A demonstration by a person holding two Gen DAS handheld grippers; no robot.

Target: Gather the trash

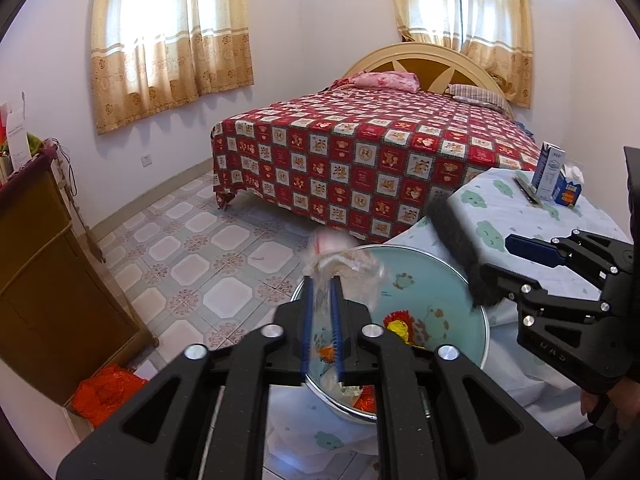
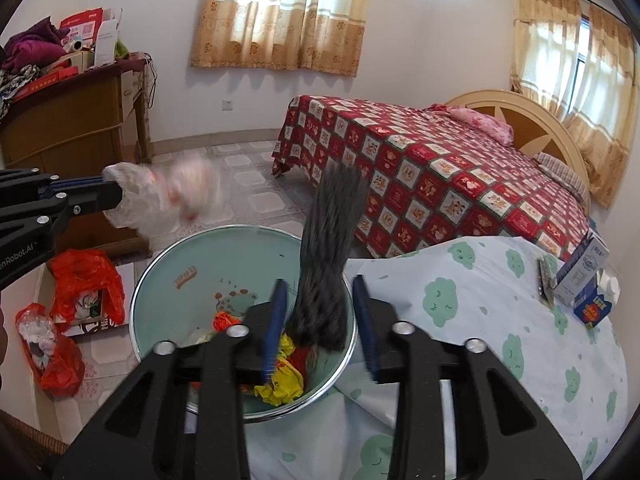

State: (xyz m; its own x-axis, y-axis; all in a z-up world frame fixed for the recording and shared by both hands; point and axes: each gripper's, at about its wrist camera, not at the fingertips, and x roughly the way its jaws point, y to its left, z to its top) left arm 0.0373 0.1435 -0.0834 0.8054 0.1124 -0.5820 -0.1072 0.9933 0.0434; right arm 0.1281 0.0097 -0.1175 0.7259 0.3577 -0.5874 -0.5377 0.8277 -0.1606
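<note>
A light-blue bin (image 2: pixel 172 256) with a metal rim stands below both grippers and holds yellow and orange wrappers (image 2: pixel 284 380). My left gripper (image 1: pixel 322 284) is over it, its blue pads slightly apart, with a clear plastic bag (image 1: pixel 352 268) between and beyond them. The bag is blurred. In the right wrist view the bag (image 2: pixel 168 196) hangs off the left gripper (image 2: pixel 116 196). My right gripper (image 2: pixel 320 284) is open over the bin's right rim. A grey fuzzy cloth (image 2: pixel 332 248), blurred, hangs between its fingers without touching either pad. In the left wrist view, the cloth (image 1: pixel 460 248) is left of the right gripper (image 1: pixel 500 260).
To the right of the bin is a table under a cloud-print cloth (image 2: pixel 480 320), with two cartons (image 2: pixel 580 280) and a flat dark packet (image 2: pixel 544 280). Red plastic bags (image 2: pixel 84 284) lie on the tiled floor at left. A wooden cabinet (image 2: pixel 68 124) and a bed (image 2: pixel 440 184) stand behind.
</note>
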